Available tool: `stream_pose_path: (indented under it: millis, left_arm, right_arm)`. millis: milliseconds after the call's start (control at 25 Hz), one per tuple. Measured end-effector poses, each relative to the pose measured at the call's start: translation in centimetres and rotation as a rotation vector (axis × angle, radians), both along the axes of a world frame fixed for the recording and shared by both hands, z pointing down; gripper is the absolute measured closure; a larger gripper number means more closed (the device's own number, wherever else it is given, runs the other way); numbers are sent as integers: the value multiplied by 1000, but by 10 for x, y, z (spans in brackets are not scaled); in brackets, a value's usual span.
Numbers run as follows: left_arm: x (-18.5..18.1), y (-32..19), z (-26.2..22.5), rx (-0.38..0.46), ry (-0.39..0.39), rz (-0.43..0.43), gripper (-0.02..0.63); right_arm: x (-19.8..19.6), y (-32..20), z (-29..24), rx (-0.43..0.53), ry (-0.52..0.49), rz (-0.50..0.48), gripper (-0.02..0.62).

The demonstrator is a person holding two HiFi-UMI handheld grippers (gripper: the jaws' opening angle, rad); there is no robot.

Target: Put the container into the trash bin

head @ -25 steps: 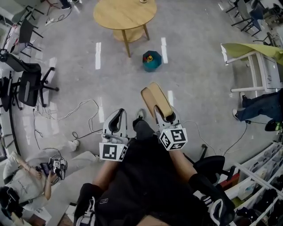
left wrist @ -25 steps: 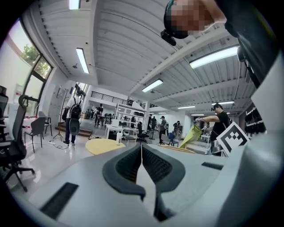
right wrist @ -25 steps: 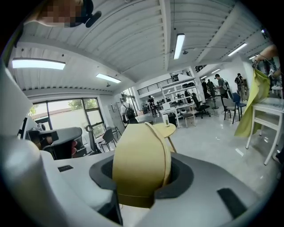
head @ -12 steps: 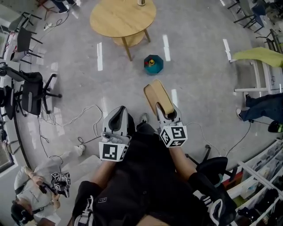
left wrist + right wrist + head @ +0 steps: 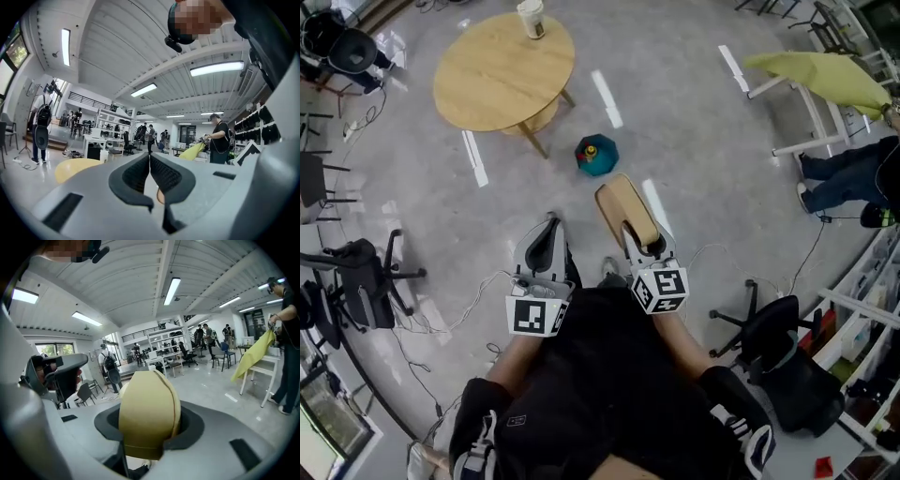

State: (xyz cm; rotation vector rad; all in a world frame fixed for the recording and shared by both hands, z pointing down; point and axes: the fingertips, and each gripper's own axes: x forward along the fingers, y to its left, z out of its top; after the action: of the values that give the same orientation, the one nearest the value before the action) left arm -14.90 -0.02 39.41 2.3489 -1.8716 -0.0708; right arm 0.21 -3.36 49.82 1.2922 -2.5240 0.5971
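Floor (image 5: 703, 169) holds one trash bin (image 5: 596, 156); right gripper (image 5: 641, 240) grips one container (image 5: 623, 204); left gripper (image 5: 548, 230) clenched.

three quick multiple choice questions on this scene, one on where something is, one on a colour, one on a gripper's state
1. Where is the trash bin?
A. on a chair seat
B. on the floor near the round table
C. on a shelf

2. What colour is the container?
A. red
B. white
C. tan

3. What state is the left gripper in?
A. shut, empty
B. shut on the container
C. wide open

Answers:
1 B: the teal bin stands on bare floor just off the table's leg.
2 C: the right gripper holds it, and it is plainly tan.
3 A: its jaws meet with nothing between them.
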Motion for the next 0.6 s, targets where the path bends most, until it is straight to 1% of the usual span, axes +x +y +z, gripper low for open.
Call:
stream_pose_path:
  millis: [200, 400, 480, 600]
  left_arm:
    - [-42, -57, 2, 4, -1, 121, 591]
    - [-80, -98, 7, -13, 12, 225, 591]
    - [-90, -115, 10, -14, 12, 254, 591]
    - [-93, -131, 10, -18, 22, 292, 591]
  right_arm:
    - [-31, -35, 8, -34, 6, 156, 402]
    - [-63, -61, 13, -46, 27, 269, 402]
    - [-70, -74, 18, -49, 37, 303, 402]
    - [-71, -86, 28, -76, 52, 345, 402]
